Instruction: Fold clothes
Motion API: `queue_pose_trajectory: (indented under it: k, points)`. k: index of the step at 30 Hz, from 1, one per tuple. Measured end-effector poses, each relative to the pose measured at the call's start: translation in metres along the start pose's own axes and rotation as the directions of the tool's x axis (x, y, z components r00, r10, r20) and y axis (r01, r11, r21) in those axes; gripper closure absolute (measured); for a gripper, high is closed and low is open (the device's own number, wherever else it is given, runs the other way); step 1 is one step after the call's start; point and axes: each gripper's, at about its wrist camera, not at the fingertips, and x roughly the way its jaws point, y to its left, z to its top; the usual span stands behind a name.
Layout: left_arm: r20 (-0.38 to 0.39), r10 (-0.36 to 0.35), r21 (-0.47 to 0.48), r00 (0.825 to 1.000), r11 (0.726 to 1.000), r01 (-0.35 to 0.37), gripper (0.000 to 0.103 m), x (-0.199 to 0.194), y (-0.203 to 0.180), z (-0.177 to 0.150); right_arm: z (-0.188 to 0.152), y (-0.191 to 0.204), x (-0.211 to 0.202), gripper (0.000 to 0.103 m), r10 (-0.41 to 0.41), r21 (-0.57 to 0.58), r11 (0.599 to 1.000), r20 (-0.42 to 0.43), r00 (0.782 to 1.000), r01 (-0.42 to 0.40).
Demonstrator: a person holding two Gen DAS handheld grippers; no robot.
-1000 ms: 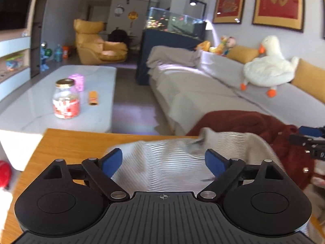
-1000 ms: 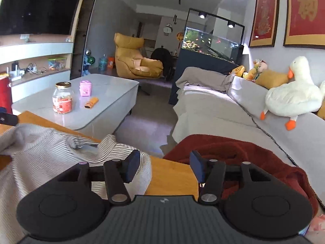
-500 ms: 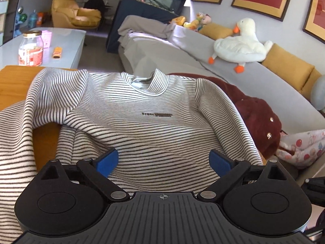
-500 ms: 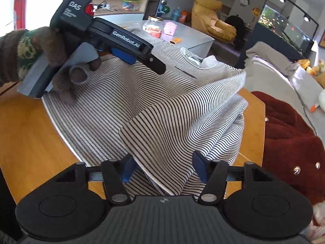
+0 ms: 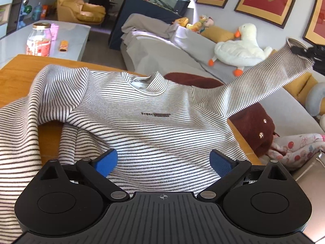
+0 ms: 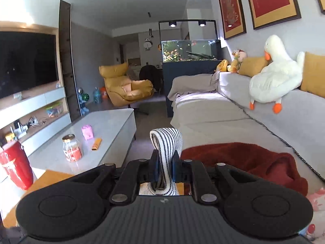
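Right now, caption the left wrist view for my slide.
Open left gripper hovers over striped sweater on wooden table; right gripper lifts one sleeve sideways.

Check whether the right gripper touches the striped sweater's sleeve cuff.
Touching: right wrist view shows the right gripper shut on the striped cuff, fabric pinched between both fingers.

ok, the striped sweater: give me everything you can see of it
The striped sweater is a white knit with thin dark stripes, a ribbed crew collar and a small dark chest logo. It lies front-up, rumpled, on the wooden table, body toward the open left tongs, which hover over its hem without gripping. One sleeve lies bunched along the left side. The other sleeve is stretched up and out, its cuff pinched in the shut right tongs.
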Motion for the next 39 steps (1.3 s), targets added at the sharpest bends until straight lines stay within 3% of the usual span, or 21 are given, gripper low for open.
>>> queue_pose_trajectory:
  k: [4,10,17,21,25,26,28,31,33,36,39]
  points:
    - [0.024,0.061,0.073,0.998,0.995,-0.063,0.0,-0.034,0.002,0.007,0.028,0.035,0.028,0.092,0.113,-0.023,0.993,0.002,0.994,-0.113]
    - [0.052,0.196,0.076,0.979,0.977,-0.199,0.0,-0.077,0.013,0.008,0.029,0.121,0.081,0.092,0.289,-0.072,0.953,-0.075,0.954,-0.294]
    - [0.055,0.273,-0.012,0.96,0.962,-0.273,0.0,-0.104,0.05,0.008,-0.007,0.178,0.126,0.086,0.337,-0.084,0.931,-0.174,0.925,-0.355]
    - [0.064,0.304,-0.062,0.95,0.952,-0.301,0.0,-0.117,0.067,0.01,-0.023,0.193,0.121,0.075,0.364,-0.064,0.923,-0.174,0.915,-0.379]
    - [0.094,0.331,-0.098,0.939,0.942,-0.322,0.0,-0.131,0.078,0.019,-0.043,0.21,0.106,0.073,0.365,-0.104,0.914,-0.208,0.907,-0.392]
    - [0.103,0.338,-0.108,0.935,0.939,-0.328,0.0,-0.134,0.08,0.022,-0.051,0.214,0.101,0.073,0.381,-0.111,0.904,-0.23,0.896,-0.413]
    - [0.116,0.353,-0.125,0.928,0.932,-0.339,0.0,-0.14,0.084,0.025,-0.065,0.219,0.091,0.073,0.428,-0.086,0.88,-0.282,0.859,-0.467]
    - [0.13,0.374,-0.147,0.918,0.923,-0.356,0.0,-0.148,0.09,0.029,-0.099,0.227,0.075,0.073,0.542,0.083,0.825,-0.396,0.741,-0.56]
    - [0.133,0.379,-0.156,0.916,0.92,-0.359,0.0,-0.152,0.092,0.03,-0.127,0.233,0.068,0.073,0.616,0.232,0.778,-0.462,0.638,-0.583]
    - [0.136,0.385,-0.165,0.913,0.917,-0.362,0.0,-0.153,0.094,0.031,-0.179,0.246,0.064,0.073,0.723,0.492,0.688,-0.524,0.449,-0.533]
    - [0.135,0.395,-0.167,0.909,0.913,-0.372,0.0,-0.156,0.091,0.032,-0.202,0.257,0.073,0.073,0.723,0.559,0.691,-0.521,0.454,-0.459]
